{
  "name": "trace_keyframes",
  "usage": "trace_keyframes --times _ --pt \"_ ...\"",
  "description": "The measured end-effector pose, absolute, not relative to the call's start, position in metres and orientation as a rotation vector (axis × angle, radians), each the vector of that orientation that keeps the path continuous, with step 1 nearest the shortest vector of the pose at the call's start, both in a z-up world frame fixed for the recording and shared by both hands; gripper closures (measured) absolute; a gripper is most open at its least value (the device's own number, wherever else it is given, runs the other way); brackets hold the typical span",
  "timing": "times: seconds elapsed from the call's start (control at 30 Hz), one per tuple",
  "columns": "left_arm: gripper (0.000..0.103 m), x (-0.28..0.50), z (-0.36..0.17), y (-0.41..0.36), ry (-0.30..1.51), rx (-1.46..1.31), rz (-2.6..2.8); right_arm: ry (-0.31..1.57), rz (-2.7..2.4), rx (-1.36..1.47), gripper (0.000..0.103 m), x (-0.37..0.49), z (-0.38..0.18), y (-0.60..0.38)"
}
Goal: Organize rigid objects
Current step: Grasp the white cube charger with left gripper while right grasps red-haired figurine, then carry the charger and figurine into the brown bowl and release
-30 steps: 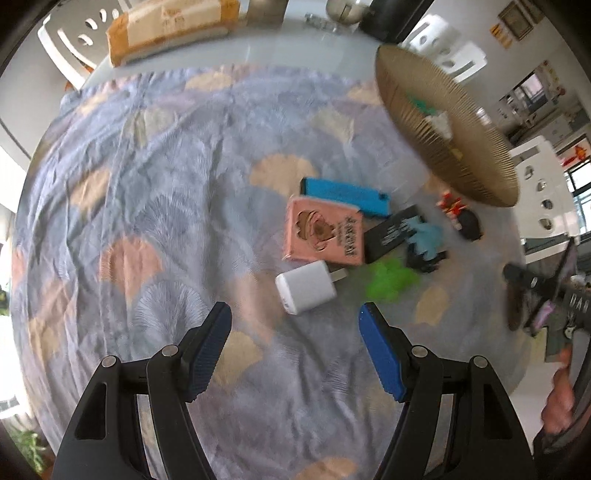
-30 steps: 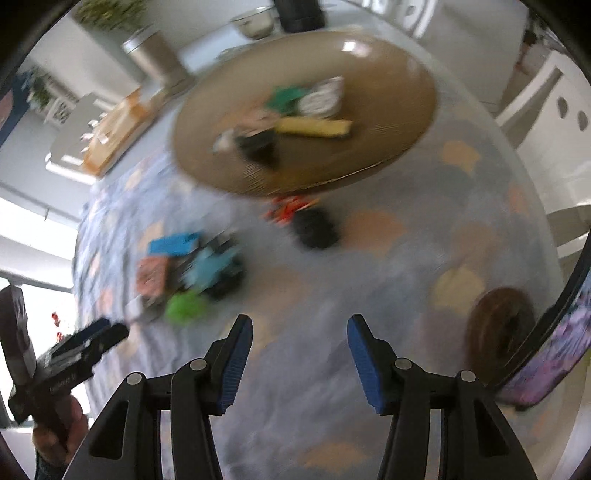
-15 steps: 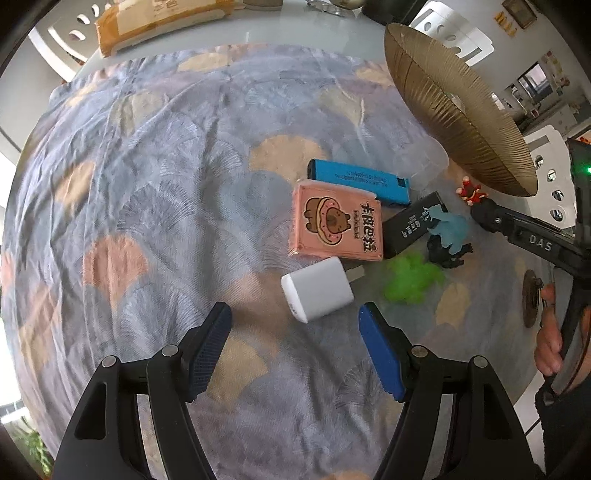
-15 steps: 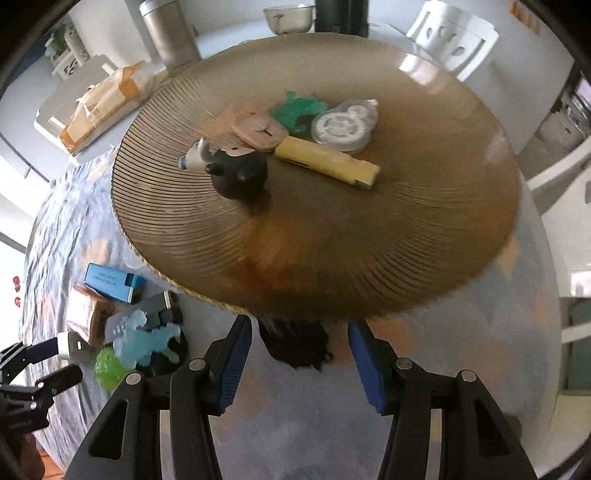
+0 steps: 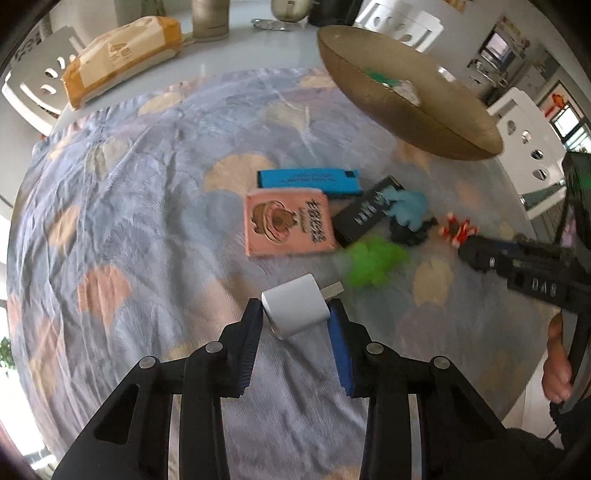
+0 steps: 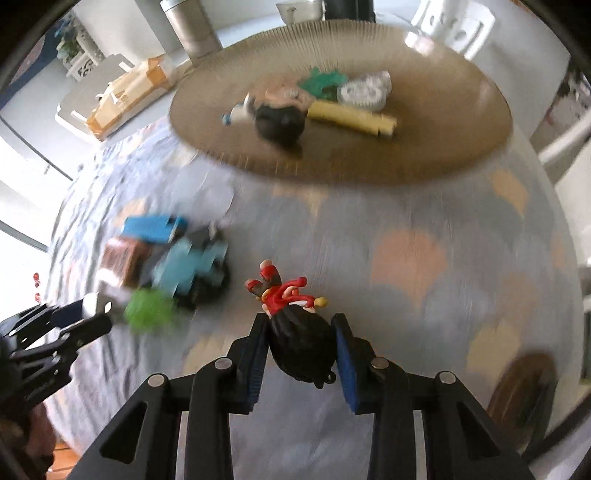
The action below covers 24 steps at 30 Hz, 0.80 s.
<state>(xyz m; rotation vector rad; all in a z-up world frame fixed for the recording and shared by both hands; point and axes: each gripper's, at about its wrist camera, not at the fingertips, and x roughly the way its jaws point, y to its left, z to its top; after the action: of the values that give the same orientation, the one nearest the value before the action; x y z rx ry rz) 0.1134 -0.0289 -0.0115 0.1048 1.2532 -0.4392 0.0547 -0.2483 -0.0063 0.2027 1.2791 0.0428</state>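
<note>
My left gripper [image 5: 295,321] is shut on a white charger block [image 5: 296,310] just above the patterned cloth. My right gripper [image 6: 301,345] is shut on a black-and-red toy figure [image 6: 301,339]; its red part shows in the left wrist view [image 5: 458,230]. On the cloth lie a pink box [image 5: 286,225], a blue box [image 5: 308,181], a black box [image 5: 364,216], a light-blue toy [image 5: 406,208] and a green toy [image 5: 373,262]. A large gold plate [image 6: 424,155] holds several small items, among them a yellow bar [image 6: 351,120].
A tan tissue pack [image 5: 118,55] and a metal canister [image 5: 210,18] stand at the back of the table. White chairs [image 5: 532,147] stand around it. A dark round coaster [image 6: 521,387] lies at the right edge.
My left gripper has come down and closed on the white charger. My right gripper has drawn back from the plate and closed on the black-and-red figure.
</note>
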Motion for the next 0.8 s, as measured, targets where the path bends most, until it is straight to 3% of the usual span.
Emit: trace_keyframes --times 0.23,0.27,0.33,0.4,0.47,0.5,0.63,0.8 --pt "0.070 0.101 -0.006 -0.023 1.252 0.123 -0.467 1.311 0.043 0.205 0.069 0.026 -0.012 -0.231" --pt "0.070 0.098 -0.005 -0.021 1.252 0.121 -0.470 1.316 0.043 0.208 0.067 0.027 -0.012 -0.230" --pt "0.070 0.094 -0.001 -0.018 1.245 0.124 -0.474 1.316 0.035 0.216 0.054 0.030 -0.011 -0.229" --pt "0.070 0.089 0.003 -0.017 1.236 0.127 -0.476 1.308 0.013 0.180 0.051 0.032 -0.011 -0.225" --pt "0.070 0.088 0.007 -0.016 1.228 0.125 -0.478 1.306 0.007 0.125 0.055 0.032 -0.012 -0.219" --pt "0.070 0.088 0.009 -0.017 1.224 0.124 -0.479 1.304 0.024 0.103 0.071 0.034 -0.012 -0.210" --pt "0.070 0.093 0.026 -0.020 1.192 0.103 -0.494 1.292 0.067 0.064 0.073 0.031 0.001 -0.197" --pt "0.070 0.120 0.086 -0.044 1.047 0.106 -0.555 1.137 0.089 0.095 0.073 0.046 0.076 -0.207"
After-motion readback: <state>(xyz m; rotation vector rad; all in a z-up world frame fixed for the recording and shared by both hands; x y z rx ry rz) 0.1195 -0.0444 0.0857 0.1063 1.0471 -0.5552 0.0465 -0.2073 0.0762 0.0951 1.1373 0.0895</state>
